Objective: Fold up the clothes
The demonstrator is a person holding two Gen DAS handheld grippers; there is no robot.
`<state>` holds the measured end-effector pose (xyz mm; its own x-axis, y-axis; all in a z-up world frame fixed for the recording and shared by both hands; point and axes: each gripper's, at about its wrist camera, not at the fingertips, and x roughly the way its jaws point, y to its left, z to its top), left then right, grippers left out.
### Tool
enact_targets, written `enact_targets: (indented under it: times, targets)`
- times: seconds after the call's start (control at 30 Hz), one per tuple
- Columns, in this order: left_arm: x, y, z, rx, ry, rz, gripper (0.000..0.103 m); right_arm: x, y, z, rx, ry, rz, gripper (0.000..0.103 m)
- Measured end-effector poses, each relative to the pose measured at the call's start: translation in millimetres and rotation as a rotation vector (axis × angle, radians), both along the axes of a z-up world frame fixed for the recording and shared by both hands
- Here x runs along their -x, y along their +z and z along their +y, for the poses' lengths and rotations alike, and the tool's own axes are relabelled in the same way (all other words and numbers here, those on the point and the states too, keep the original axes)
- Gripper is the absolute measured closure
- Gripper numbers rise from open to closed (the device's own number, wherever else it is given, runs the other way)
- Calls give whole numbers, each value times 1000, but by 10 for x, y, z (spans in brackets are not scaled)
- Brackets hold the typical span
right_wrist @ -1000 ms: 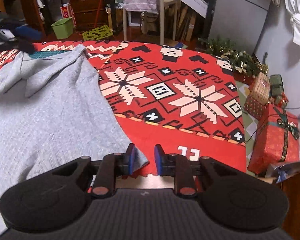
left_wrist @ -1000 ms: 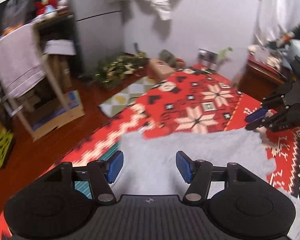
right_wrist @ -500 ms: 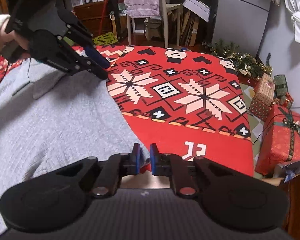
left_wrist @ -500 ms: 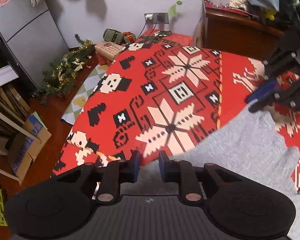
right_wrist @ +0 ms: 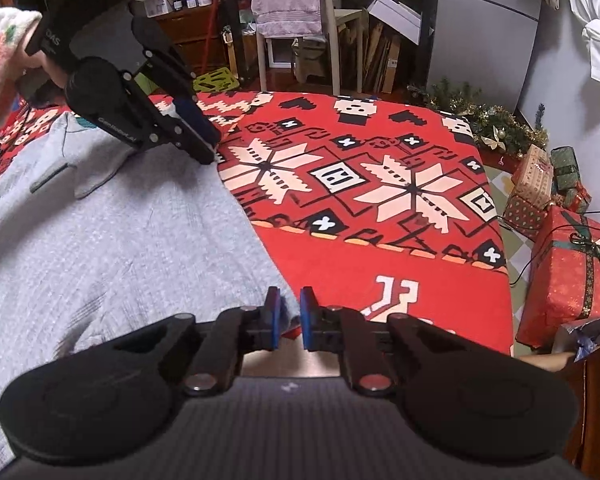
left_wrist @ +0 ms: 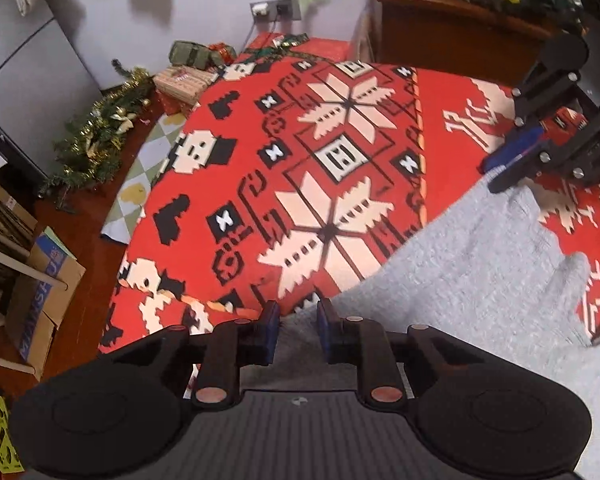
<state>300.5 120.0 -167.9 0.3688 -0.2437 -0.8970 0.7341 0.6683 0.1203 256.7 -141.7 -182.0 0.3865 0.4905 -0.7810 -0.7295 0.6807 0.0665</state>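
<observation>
Grey ribbed-knit garment (right_wrist: 112,248) lies spread flat on the red patterned blanket (right_wrist: 380,208) that covers the work surface; in the right wrist view it fills the left half, its right edge running diagonally from far to near.

Left gripper (left_wrist: 298,330): jaws narrow, set over the garment's edge at its far end — cloth sits between the blue pads, but whether it is pinched firmly I cannot tell. From the right wrist view the same gripper (right_wrist: 204,140) rests low at that far edge, near what looks like a collar.

Right gripper (right_wrist: 288,318): jaws narrow, the near corner of the garment just between them; grip likewise not confirmed.

Judgement: both grippers are placed on one long edge, which fits carrying that edge across toward the left for a lengthwise fold.

To do it well — confirm each pad has cloth before lifting; raise both ends level; keep the edge taut between the grippers so the knit does not sag or bunch; lay down parallel to the opposite edge.
</observation>
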Motion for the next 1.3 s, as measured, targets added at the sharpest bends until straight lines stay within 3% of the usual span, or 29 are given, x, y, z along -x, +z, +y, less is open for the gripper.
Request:
enact_targets:
  times: [0.03, 0.4, 0.8, 0.9, 1.0, 1.07, 1.1, 1.3]
  targets:
    - [8, 0, 2, 5, 2, 7, 96, 3, 1, 8, 1, 0, 1, 99]
    - [-32, 150, 103, 111, 163, -118, 99, -72, 68, 4, 28, -44, -55, 102]
    - [-176, -80, -22, 64, 219, -180, 99, -444, 28, -24, 48, -117, -54, 102]
    - [-190, -96, -20, 85, 245, -187, 98, -461, 12, -23, 37, -127, -47, 101]
    - [-217, -89, 17, 113, 291, -179, 89, -470, 11, -42, 31, -135, -42, 99]
    - [-243, -75, 30, 135, 325, -180, 74, -501, 30, -87, 1, -153, -23, 88]
    - [-259, -56, 40, 156, 347, -180, 63, -519, 47, -113, -13, -165, -16, 77]
    - [-306, 158, 113, 303, 482, -185, 51, -583, 261, -237, -55, -219, -16, 76]
